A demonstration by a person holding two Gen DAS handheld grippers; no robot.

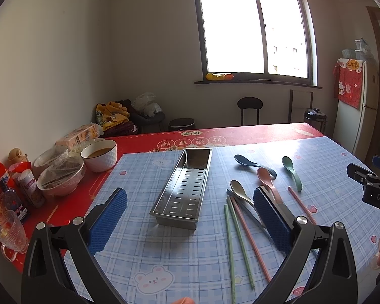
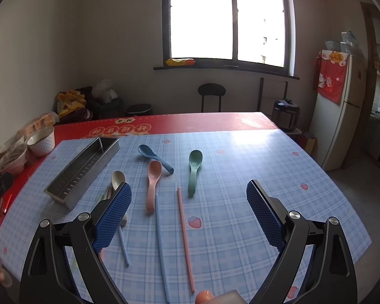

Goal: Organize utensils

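Both hand-held grippers spread wide over the counter, holding nothing.

We hold the left hand-held gripper (image 1: pixel 190 217) before the steel tray (image 1: pixel 182 187), the right hand-held gripper (image 2: pixel 188 215) above a blue chopstick (image 2: pixel 160 248) and pink chopstick (image 2: pixel 185 238); spoons (image 2: pixel 153 185) lie beyond, beside the tray.

The tray (image 1: pixel 182 190) looks like brushed metal, faintly reflective, its floor slotted. The spoons (image 2: pixel 153 185) and chopsticks (image 2: pixel 186 240) appear matt, smooth plastic. A glossy checked cover (image 2: pixel 240 202) sheens on the worktop. Each tool's pads (image 2: pixel 111 217) are blue, textured rubber.
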